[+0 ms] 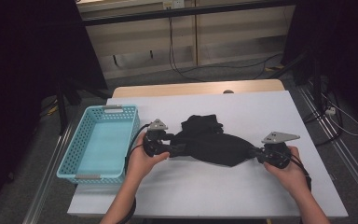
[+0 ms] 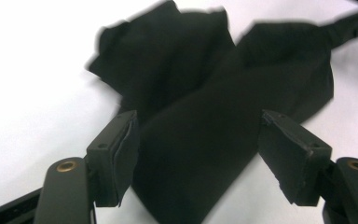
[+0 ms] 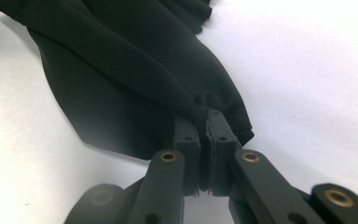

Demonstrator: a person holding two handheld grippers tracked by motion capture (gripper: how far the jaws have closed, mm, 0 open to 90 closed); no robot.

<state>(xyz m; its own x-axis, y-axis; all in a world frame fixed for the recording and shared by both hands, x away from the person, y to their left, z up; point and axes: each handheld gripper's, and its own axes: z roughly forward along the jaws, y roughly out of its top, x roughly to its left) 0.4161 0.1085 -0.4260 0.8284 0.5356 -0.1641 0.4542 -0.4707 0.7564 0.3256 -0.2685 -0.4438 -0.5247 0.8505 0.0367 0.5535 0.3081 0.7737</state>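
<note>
High view, cloth: the black cloth (image 1: 213,142) lay on the white table (image 1: 242,196), near its middle, between the two grippers; its long axis ran across the table from left to right, with a bunched lobe pointing away from the person.
High view, grippers: the left gripper (image 1: 161,140) sat at the cloth's left end and the right gripper (image 1: 266,153) at its right end, each held in a hand.
High view, basket: a light blue basket (image 1: 70,161) stood at the table's left edge, apart from the cloth.
Left gripper view, claw: the left gripper (image 2: 200,154) was released, its jaws spread wide, one on each side of the black cloth (image 2: 200,116) and clear of it; the cloth stretched away from the jaws toward the upper right.
Right gripper view, claw: the right gripper (image 3: 204,135) was clenched on a gathered corner of the black cloth (image 3: 121,70); from the pinch the cloth fanned out toward the upper left.
</note>
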